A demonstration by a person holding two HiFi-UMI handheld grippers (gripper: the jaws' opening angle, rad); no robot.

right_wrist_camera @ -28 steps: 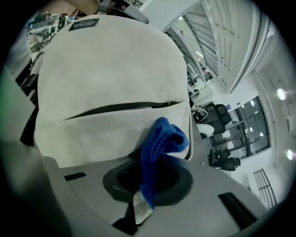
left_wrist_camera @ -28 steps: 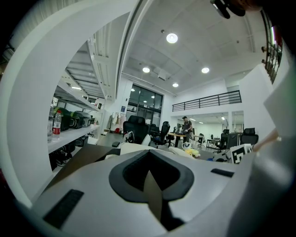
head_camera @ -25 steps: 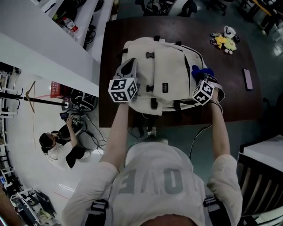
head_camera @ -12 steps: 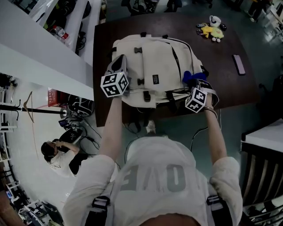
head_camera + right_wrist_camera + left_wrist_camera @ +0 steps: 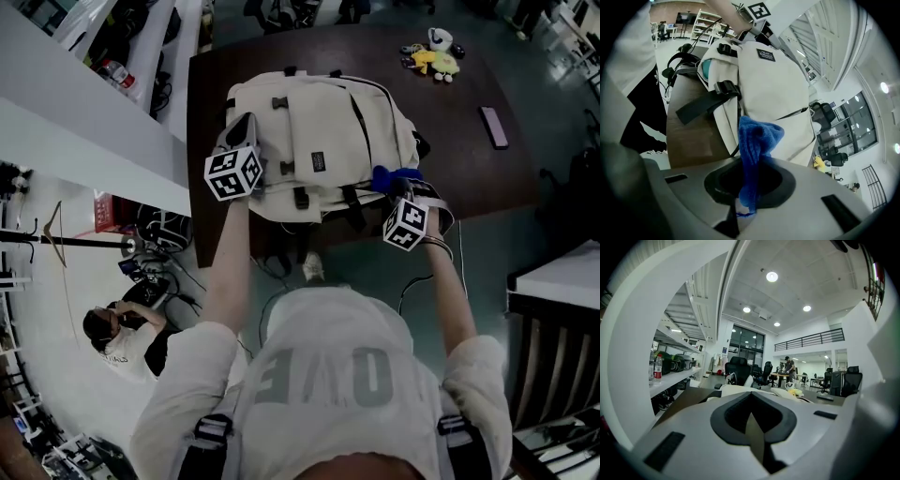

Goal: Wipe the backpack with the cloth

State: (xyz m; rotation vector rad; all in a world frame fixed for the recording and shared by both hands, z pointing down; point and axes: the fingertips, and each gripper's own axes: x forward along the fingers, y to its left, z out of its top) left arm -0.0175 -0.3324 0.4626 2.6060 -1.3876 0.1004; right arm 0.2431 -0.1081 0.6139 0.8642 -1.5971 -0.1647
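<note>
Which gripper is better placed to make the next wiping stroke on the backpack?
Right. The right gripper is shut on the blue cloth, next to the backpack's side. The left gripper is shut with nothing in it, over the backpack's other edge.

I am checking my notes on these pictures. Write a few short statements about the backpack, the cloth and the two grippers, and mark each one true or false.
1. The right gripper holds a blue cloth. True.
2. The left gripper has its jaws wide open. False: its jaws are together.
3. The backpack lies on the floor. False: it lies on a dark table.
4. A plush toy lies on the table, apart from the backpack. True.
5. The cloth is spread flat on top of the backpack. False: it is bunched in the right gripper, at the backpack's right edge in the head view.
</note>
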